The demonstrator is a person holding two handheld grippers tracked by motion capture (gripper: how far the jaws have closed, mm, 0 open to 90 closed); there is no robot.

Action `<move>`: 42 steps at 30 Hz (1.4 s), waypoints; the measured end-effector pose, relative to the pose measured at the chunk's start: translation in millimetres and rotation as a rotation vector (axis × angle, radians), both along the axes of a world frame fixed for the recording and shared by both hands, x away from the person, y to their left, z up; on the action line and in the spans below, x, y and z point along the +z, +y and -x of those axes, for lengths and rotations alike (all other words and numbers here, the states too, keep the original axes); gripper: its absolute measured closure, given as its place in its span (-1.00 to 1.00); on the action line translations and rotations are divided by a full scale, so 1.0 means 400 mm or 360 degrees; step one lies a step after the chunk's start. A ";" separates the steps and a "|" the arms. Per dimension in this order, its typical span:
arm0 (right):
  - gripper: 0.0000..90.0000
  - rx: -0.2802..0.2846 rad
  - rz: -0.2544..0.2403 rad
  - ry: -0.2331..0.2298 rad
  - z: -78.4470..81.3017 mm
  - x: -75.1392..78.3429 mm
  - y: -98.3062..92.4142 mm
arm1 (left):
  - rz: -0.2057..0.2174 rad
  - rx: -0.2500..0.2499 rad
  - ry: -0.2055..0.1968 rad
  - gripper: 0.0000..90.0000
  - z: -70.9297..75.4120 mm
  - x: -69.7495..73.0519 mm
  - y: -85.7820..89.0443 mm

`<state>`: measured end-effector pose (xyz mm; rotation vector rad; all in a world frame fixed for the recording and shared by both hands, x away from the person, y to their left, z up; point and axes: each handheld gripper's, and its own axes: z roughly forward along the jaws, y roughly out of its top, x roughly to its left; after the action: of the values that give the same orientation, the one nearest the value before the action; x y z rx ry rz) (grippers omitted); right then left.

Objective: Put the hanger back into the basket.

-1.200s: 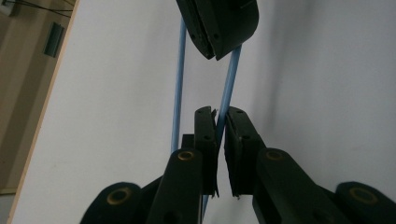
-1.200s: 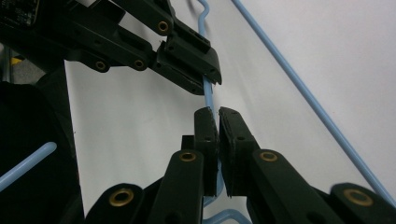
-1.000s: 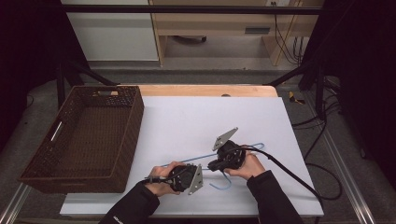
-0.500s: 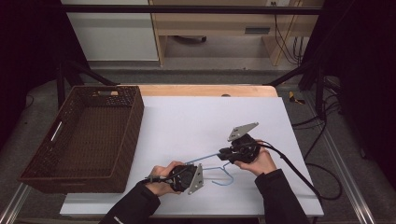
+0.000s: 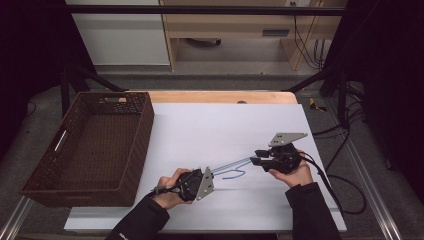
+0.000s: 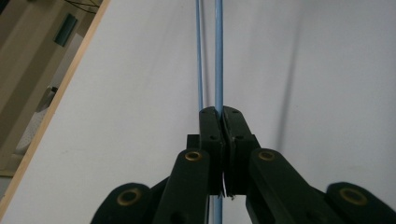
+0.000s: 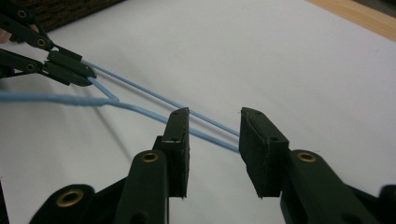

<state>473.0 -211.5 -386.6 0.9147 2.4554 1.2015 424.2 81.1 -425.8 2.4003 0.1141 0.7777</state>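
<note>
While the left hand-held gripper clamps its jaws tight on a light blue cord, the cord runs taut as two strands from that grip across to the right hand-held gripper. In the left gripper view the strands rise straight up from between the pressed-together pads. In the right gripper view the right hand-held gripper has its jaws partly apart; they have just been opening, and the cord passes through the gap between them without the pads pressing on it. Farther off in that view the left hand-held gripper pinches the cord's other end, and a loose blue tail trails off to one side.

Both grippers hover low over the near part of a white surface, the left one near its front middle, the right one toward its right edge. A small loop of the cord lies on the surface between the two hands. A dark wicker basket stands along the surface's left side, well apart from the grippers. A wooden strip borders the far edge. The wide middle and far part of the surface lies bare. Beyond are a pale cabinet, wooden furniture and dangling cables in a dim room.
</note>
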 end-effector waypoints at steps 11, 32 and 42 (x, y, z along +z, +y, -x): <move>-0.20 -0.0160 -0.0139 -0.0124 0.035 0.001 -0.070 | 0.0134 0.0154 0.0045 0.96 0.001 0.059 0.035; -0.82 -0.0329 -0.0292 -0.0232 0.080 -0.040 -0.123 | 0.0400 0.0375 0.0161 0.96 -0.007 0.154 0.113; -0.89 -0.0335 -0.0286 -0.0237 0.088 -0.052 -0.122 | 0.0487 0.0415 0.0106 0.96 0.005 0.230 0.156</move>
<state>437.7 -260.3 -407.3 1.0600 2.1036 1.3757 422.1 143.5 -333.6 2.1423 0.5425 0.7356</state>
